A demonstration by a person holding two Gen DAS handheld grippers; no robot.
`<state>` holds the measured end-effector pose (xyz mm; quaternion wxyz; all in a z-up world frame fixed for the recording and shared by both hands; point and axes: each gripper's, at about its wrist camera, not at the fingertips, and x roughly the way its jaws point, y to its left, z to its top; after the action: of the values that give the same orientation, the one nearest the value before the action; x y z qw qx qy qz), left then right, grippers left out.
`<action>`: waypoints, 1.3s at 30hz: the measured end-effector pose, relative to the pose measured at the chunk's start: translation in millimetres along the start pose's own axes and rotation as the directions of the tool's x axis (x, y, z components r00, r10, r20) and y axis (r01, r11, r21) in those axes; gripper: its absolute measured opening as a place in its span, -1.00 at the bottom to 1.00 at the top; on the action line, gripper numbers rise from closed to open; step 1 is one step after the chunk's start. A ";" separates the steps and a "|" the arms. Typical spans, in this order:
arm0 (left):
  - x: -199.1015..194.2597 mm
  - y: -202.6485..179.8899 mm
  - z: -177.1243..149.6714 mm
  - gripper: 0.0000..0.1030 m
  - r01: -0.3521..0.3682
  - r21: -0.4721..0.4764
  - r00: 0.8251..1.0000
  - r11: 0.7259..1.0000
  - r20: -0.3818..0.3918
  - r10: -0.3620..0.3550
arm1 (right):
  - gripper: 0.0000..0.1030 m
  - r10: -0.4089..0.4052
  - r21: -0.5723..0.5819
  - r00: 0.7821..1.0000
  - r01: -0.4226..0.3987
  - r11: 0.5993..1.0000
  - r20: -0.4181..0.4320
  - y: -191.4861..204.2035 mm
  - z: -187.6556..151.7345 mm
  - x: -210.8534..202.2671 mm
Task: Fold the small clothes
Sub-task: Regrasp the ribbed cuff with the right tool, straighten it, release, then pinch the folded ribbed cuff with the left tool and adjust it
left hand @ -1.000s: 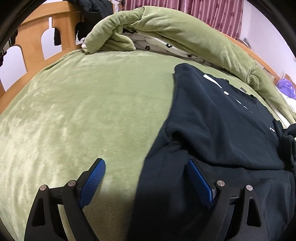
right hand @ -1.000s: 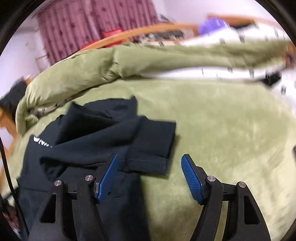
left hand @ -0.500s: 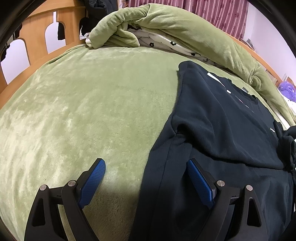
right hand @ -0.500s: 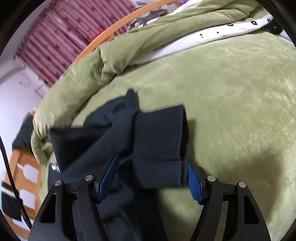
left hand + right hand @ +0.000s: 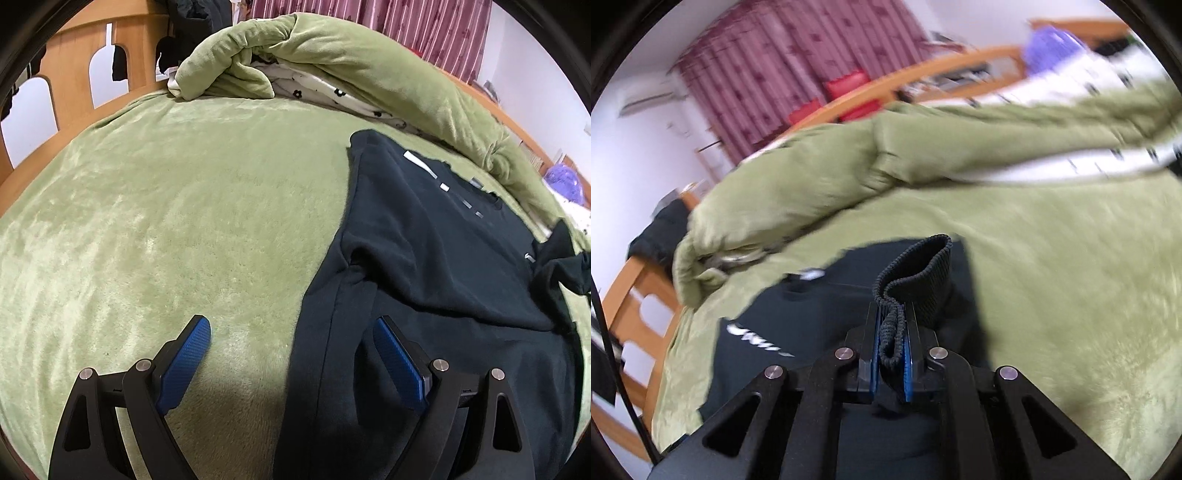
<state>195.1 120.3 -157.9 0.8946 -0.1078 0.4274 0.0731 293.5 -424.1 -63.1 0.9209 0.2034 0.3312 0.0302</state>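
A dark navy sweatshirt (image 5: 436, 236) with white lettering lies spread on the green bed cover (image 5: 184, 206). My left gripper (image 5: 291, 336) hovers open over the sweatshirt's left edge; one fingertip is above the cover, the other above the dark cloth. In the right wrist view my right gripper (image 5: 892, 325) is shut on the ribbed sleeve cuff (image 5: 916, 269), which is bunched between the blue pads and lifted above the sweatshirt body (image 5: 798, 325). That raised sleeve (image 5: 557, 262) shows at the right edge of the left wrist view.
A rolled green duvet (image 5: 332, 62) with a white flowered lining lies along the far side of the bed. A wooden bed frame (image 5: 70, 88) rises at the left, with dark clothes hung on it. Maroon curtains (image 5: 783, 70) hang behind.
My right gripper closed on the sleeve cuff and lifted it up off the bed. The left gripper stayed open in nearly the same place.
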 end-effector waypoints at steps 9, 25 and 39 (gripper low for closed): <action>-19.6 11.0 18.1 0.74 -0.024 0.042 0.998 0.999 0.064 0.021 | -0.81 0.165 -0.219 0.985 -0.173 0.960 -0.055 176.6 -8.8 13.3; -16.4 -4.5 43.7 0.73 0.093 0.068 0.988 0.993 0.121 -0.101 | 0.10 0.176 -0.363 0.941 -0.278 0.889 -0.290 242.9 -101.5 92.5; 22.0 -99.1 34.2 0.64 0.292 0.095 0.955 0.952 0.019 -0.295 | 0.27 -0.130 -0.273 0.991 0.122 0.954 -0.013 26.5 -88.2 -2.2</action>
<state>256.5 34.1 -141.3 0.9065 -0.1280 0.3946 -0.0784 239.0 -369.0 -113.0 0.9349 0.0534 0.3503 0.0196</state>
